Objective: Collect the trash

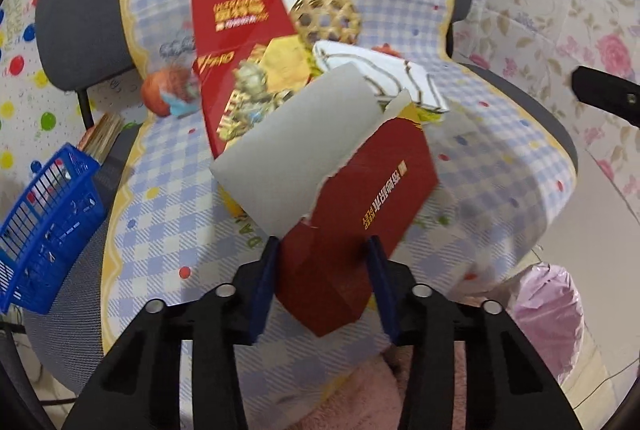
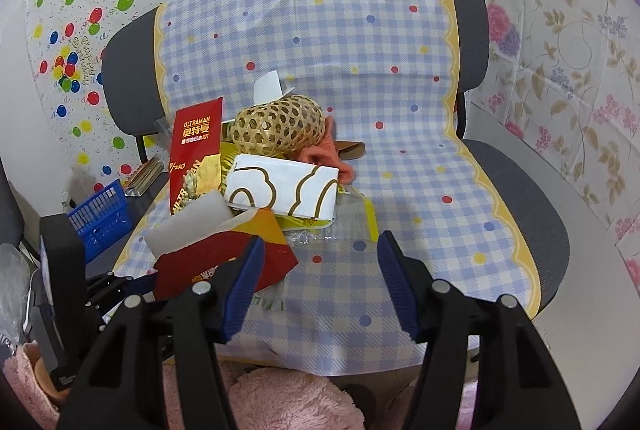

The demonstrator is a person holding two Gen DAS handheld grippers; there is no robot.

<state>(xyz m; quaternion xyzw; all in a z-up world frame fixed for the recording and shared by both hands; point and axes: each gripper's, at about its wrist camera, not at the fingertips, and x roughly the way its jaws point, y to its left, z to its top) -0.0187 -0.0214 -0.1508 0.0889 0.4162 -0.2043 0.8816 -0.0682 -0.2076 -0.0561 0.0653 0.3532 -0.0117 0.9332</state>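
Observation:
My left gripper [image 1: 323, 250] is shut on a torn red cardboard box [image 1: 360, 205] with a grey inner flap, held above the chair seat; the box also shows in the right wrist view [image 2: 216, 262]. Behind it lies a pile: a red Ultraman card box [image 1: 236, 41], a woven bamboo ball [image 1: 326, 15], a white box with brown lines [image 1: 384, 69] and yellow wrappers. In the right wrist view the pile shows the Ultraman box [image 2: 196, 149], the ball [image 2: 278, 125] and the white box [image 2: 280, 191]. My right gripper [image 2: 320, 250] is open and empty over the seat.
An office chair with a blue checked cover [image 2: 420, 169] carries the pile. A blue plastic basket [image 1: 44, 230] stands at the left, also in the right wrist view [image 2: 100, 213]. A pink bag [image 1: 548, 314] hangs at the lower right. A red toy [image 1: 168, 89] lies left of the pile.

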